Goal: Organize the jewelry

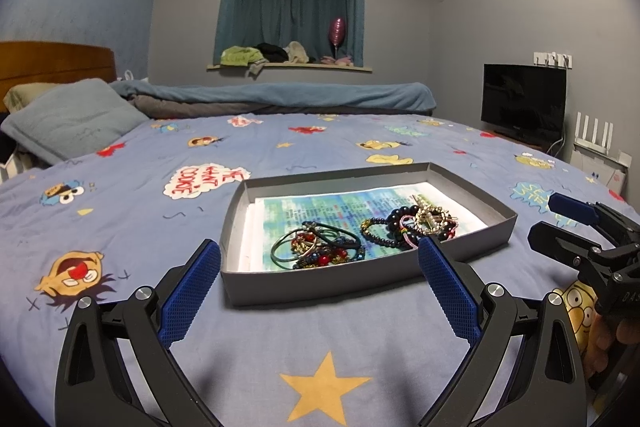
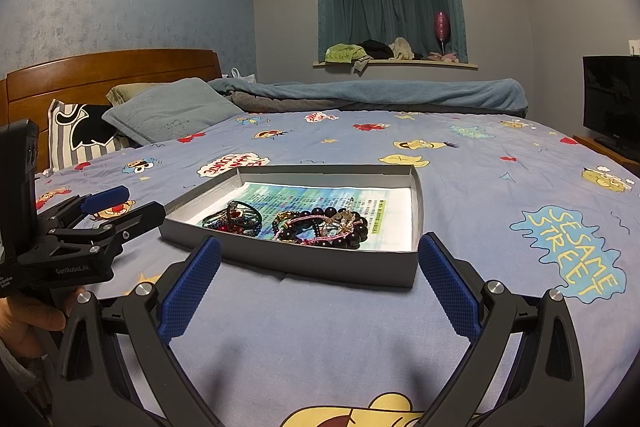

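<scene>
A shallow grey box (image 1: 320, 281) (image 2: 320, 263) lies on the blue cartoon bedspread, lined with a printed paper sheet. In it sit two heaps of jewelry: green hair ties with red and blue beads (image 1: 316, 247) (image 2: 234, 217), and dark bead bracelets with pink cord and gold pieces (image 1: 412, 225) (image 2: 324, 227). My left gripper (image 1: 320, 259) hovers open just in front of the box's near wall, empty. Over the near right corner of the box, my right gripper (image 2: 320, 259) is open and empty too. Each gripper shows at the edge of the other's view (image 1: 560, 223) (image 2: 124, 205).
Pillows (image 2: 172, 115) and a wooden headboard (image 2: 112, 75) stand at the far left. A folded blue blanket (image 1: 280, 99) runs along the bed's far side. A television (image 1: 524, 103) stands at the right. A hand (image 2: 28, 319) holds the left gripper's handle.
</scene>
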The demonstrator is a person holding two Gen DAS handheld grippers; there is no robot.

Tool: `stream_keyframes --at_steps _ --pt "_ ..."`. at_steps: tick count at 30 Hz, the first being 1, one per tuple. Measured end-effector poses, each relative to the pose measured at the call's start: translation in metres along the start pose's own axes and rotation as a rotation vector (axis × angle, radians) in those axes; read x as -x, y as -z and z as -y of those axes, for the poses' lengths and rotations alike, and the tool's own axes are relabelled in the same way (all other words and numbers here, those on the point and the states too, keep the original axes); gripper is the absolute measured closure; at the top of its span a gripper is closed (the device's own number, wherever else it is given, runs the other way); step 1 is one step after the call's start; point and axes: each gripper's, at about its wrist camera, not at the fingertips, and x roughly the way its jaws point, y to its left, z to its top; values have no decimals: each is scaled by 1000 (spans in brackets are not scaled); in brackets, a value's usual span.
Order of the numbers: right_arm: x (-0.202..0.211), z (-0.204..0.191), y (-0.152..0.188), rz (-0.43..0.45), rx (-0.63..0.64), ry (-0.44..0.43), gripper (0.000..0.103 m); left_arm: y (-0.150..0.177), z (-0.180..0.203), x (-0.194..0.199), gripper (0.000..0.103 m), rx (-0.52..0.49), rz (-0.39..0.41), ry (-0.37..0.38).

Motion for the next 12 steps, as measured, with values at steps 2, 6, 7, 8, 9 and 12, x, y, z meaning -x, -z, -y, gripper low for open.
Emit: stream_keyframes --at_steps 2,6,7,8,9,12 --pt "0 0 0 1 2 0 6 0 1 1 5 -9 1 0" --pt "-1 -1 0 0 2 -1 6 -1 2 -2 5 -11 -7 -2" --pt "-1 0 0 -1 1 -1 6 -1 1 -2 5 -9 -9 -2" --pt "-1 0 0 -2 0 -1 6 -1 2 -2 5 -8 -10 -2" --pt "-1 1 0 -3 -1 0 6 -1 2 -2 5 -8 -9 -1" --pt "-2 1 0 -6 0 0 6 -1 2 -2 5 -10 -7 0"
